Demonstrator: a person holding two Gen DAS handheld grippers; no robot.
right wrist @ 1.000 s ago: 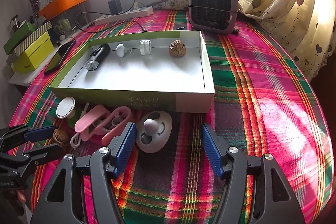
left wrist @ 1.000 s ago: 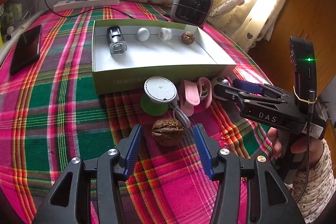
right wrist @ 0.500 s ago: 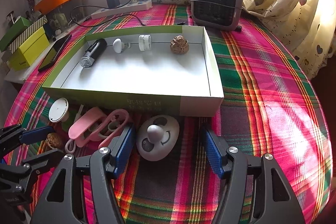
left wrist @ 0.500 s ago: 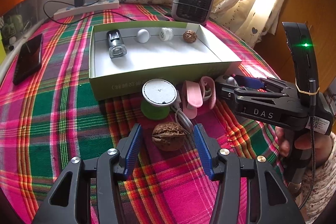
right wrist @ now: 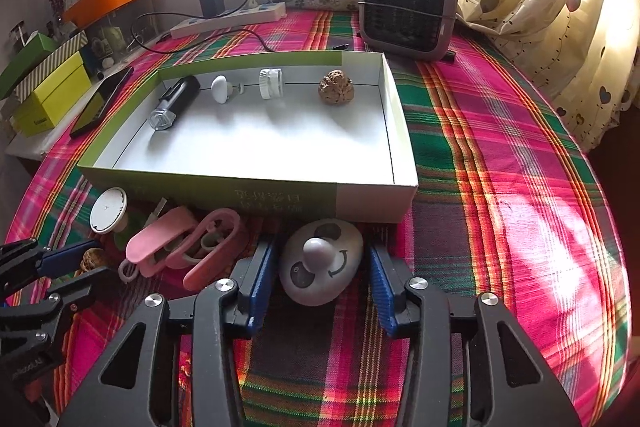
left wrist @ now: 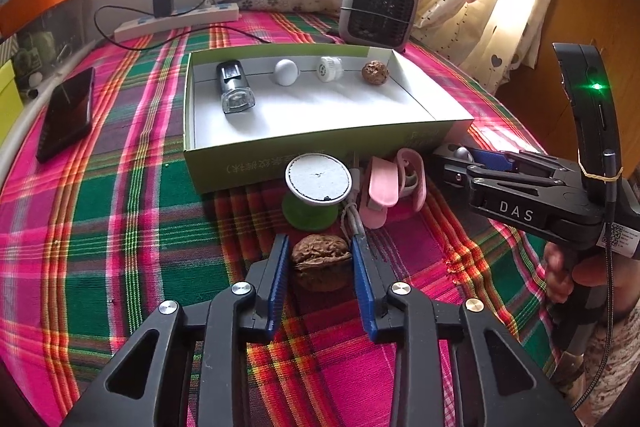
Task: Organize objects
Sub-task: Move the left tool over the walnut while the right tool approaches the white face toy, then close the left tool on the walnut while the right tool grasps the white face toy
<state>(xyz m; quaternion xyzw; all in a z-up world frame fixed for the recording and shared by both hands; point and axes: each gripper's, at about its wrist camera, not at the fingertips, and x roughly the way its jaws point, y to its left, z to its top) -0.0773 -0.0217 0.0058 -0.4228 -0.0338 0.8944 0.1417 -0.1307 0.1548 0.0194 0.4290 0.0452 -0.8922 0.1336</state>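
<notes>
A brown walnut [left wrist: 320, 263] lies on the plaid cloth between the blue pads of my left gripper [left wrist: 318, 259]; its jaws are closing and the pads touch the walnut's sides. A grey egg-shaped toy [right wrist: 320, 267] with a knob and a smiley face sits just in front of the green box [right wrist: 256, 195]. My right gripper [right wrist: 322, 267] straddles the toy, its jaws closing with thin gaps left at both sides. The box holds a black torch [right wrist: 174, 103], a white knob [right wrist: 220, 89], a white cap [right wrist: 270, 83] and another walnut [right wrist: 335, 87].
A white-topped green spool [left wrist: 318, 183], a pink clip and pink scissors [left wrist: 394, 179] lie between the two grippers in front of the box. Behind the box stand a small heater [right wrist: 406, 11] and a power strip [right wrist: 228, 19]. A black phone [left wrist: 66, 113] lies at the left.
Both grippers' jaws have narrowed, the left onto the walnut and the right around the egg-shaped toy. Neither hand has shifted noticeably.
</notes>
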